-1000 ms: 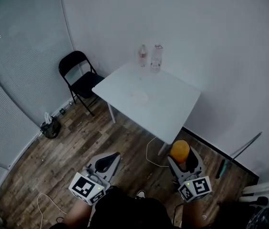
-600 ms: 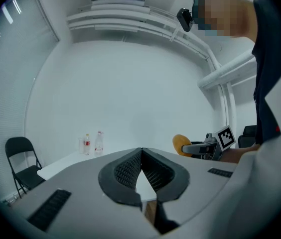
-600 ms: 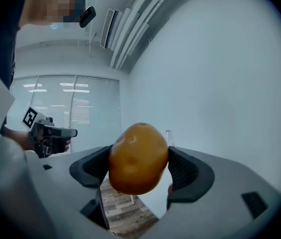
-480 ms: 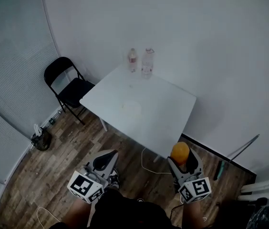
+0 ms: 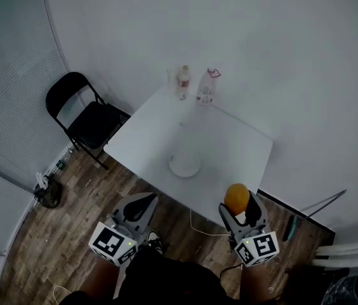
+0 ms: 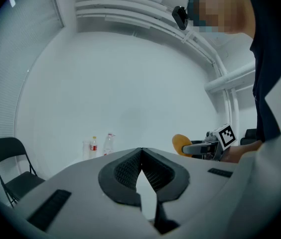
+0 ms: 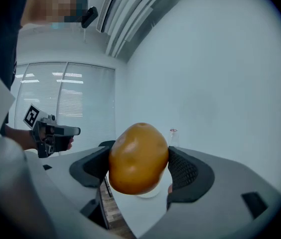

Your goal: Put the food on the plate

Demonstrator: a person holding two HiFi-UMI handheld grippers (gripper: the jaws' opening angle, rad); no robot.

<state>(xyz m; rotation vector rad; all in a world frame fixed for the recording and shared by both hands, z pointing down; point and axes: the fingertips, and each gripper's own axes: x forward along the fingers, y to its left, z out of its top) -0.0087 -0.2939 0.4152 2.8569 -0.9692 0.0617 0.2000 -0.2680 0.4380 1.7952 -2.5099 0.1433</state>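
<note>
An orange-brown potato (image 7: 138, 158) sits clamped between the jaws of my right gripper (image 7: 139, 164). In the head view the potato (image 5: 237, 199) and right gripper (image 5: 238, 203) hover just off the near right corner of the white table (image 5: 230, 151). A white plate (image 5: 185, 166) lies on the table near its front edge, left of the potato. My left gripper (image 5: 138, 207) hangs over the wood floor in front of the table, its jaws shut with nothing between them (image 6: 141, 164).
Two plastic bottles (image 5: 183, 82) (image 5: 207, 87) stand at the table's far edge by the wall. A black folding chair (image 5: 80, 114) stands left of the table. A white cable (image 5: 204, 227) lies on the floor under the table's near side.
The view has closed in on the table and shifted; the table now sits nearer both grippers. The plate shows plainly now. The potato stays held in the right gripper.
</note>
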